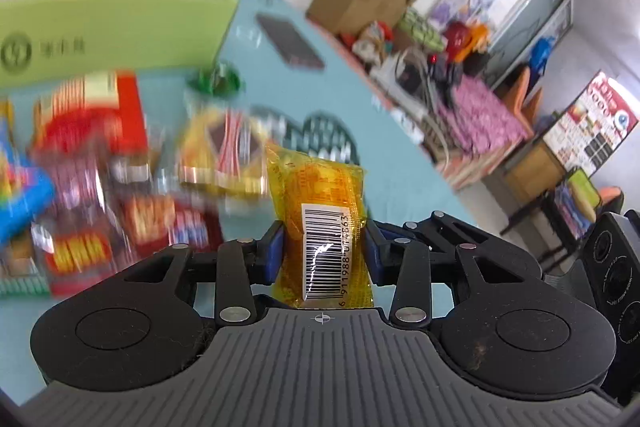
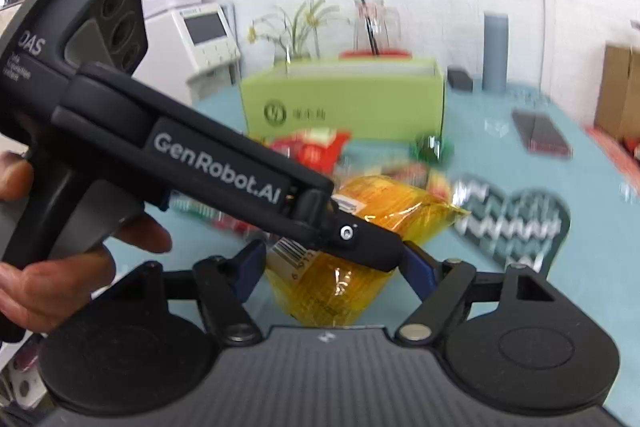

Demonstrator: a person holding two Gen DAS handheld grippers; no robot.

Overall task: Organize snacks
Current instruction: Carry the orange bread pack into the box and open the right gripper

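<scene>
Pinching the yellow packet (image 1: 320, 223) in your left gripper (image 1: 323, 251), pads tight on both sides, held above the table (image 1: 384, 147). Your right gripper (image 2: 332, 271) straddles it, jaws wide, pads apparently clear.

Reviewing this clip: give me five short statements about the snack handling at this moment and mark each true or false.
1. The left gripper is clamped on the yellow plastic snack packet with a barcode. True.
2. That packet lies flat on the light blue tabletop. False: it is held up off it.
3. The lime green cardboard box stands behind the pile of snacks. True.
4. The right gripper holds a red packet. False: the yellow packet sits between its blue pads, which stand apart from it.
5. A dark heart-shaped mat lies on the tabletop. True.
</scene>
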